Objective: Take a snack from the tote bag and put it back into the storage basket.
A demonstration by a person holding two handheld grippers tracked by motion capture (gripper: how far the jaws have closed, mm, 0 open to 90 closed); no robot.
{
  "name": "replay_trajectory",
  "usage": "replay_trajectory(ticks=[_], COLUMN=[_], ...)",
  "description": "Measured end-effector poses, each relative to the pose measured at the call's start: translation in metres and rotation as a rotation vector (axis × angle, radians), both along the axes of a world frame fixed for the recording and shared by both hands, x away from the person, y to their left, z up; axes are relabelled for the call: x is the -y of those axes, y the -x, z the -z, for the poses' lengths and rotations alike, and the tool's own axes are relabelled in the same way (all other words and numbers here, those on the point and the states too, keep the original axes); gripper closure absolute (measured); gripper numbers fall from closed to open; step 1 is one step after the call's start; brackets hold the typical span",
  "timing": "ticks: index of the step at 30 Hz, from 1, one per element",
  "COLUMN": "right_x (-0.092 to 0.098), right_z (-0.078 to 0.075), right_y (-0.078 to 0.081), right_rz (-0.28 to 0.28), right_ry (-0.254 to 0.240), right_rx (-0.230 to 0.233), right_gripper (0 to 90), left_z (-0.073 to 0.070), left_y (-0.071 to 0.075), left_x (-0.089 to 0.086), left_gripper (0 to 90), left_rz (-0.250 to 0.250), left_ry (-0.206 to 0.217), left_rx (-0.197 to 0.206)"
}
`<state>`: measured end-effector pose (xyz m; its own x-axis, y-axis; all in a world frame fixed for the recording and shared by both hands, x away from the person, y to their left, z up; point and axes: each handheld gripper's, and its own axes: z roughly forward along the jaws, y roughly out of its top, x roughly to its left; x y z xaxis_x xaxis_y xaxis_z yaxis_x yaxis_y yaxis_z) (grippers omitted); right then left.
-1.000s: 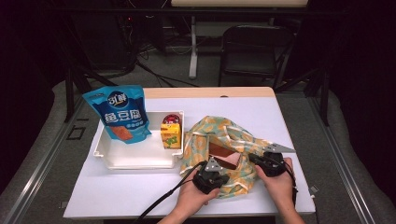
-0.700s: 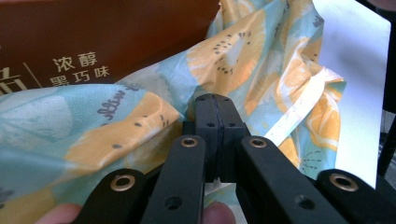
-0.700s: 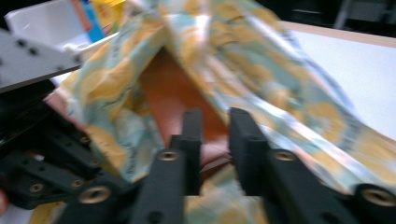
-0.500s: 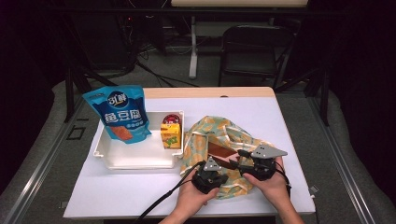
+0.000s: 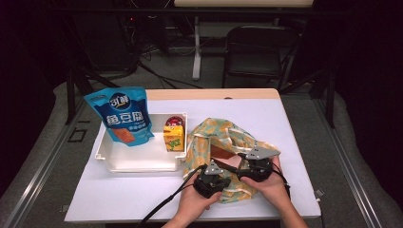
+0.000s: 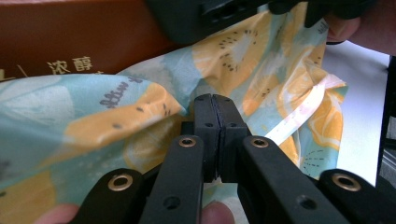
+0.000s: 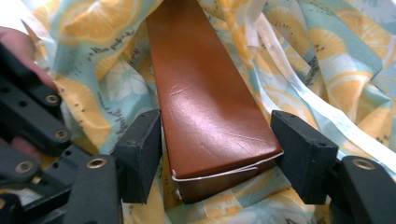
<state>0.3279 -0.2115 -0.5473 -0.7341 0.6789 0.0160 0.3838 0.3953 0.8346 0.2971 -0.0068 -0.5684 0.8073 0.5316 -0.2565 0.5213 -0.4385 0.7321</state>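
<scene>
Brown box: lying inside the mouth of the fruit-print cloth bag on the counter, just right of the white tray; near end sticking toward the right gripper.
Box handling: looking rigid, glossy, likely a bit slick; probably light carton; best taking it across the two long sides near the exposed end, squarely, so it is not sliding out.
Bag handling: soft, thin, floppy; collapsing unless an edge is being held up.
Left gripper: jaws clenched together on a fold of the bag, pinning the opening.
Right gripper: jaws spread, straddling the box end, one each side, apparently not yet touching.
Tray contents: blue snack pouch leaning at left, small yellow juice carton standing at right, a red-topped item behind it, too small to tell.
Change from earlier frames: right gripper moving in leftward from the bag's right edge, now sitting close beside the left gripper over the bag mouth; left gripper, tray items staying put.
</scene>
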Motion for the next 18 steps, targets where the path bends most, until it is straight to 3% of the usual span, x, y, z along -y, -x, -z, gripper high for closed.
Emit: replay_trajectory(ticks=[3, 7, 11, 14, 18], right_x=[-0.005, -0.007, -0.003, 0.002, 0.014], right_z=[0.004, 0.009, 0.008, 0.012, 0.001], right_y=[-0.004, -0.007, -0.004, -0.004, 0.007], right_rz=[-0.008, -0.020, -0.040, -0.017, -0.019], right_ry=[0.041, 0.048, 0.028, 0.068, -0.014], right_rx=[-0.009, -0.026, -0.043, -0.060, -0.001], right_gripper=[35.8, 35.8, 36.6, 32.3, 33.2], left_z=[0.000, 0.001, 0.001, 0.001, 0.001], left_y=[0.000, 0.002, 0.000, 0.001, 0.001], left_x=[-0.001, -0.001, -0.004, -0.004, -0.006], left_gripper=[88.8, 88.2, 87.4, 87.3, 87.1], left_rz=[0.002, -0.010, 0.003, 0.000, 0.001], left_ry=[-0.001, 0.000, 0.009, 0.012, 0.016], left_rx=[-0.005, -0.001, -0.025, -0.026, -0.030])
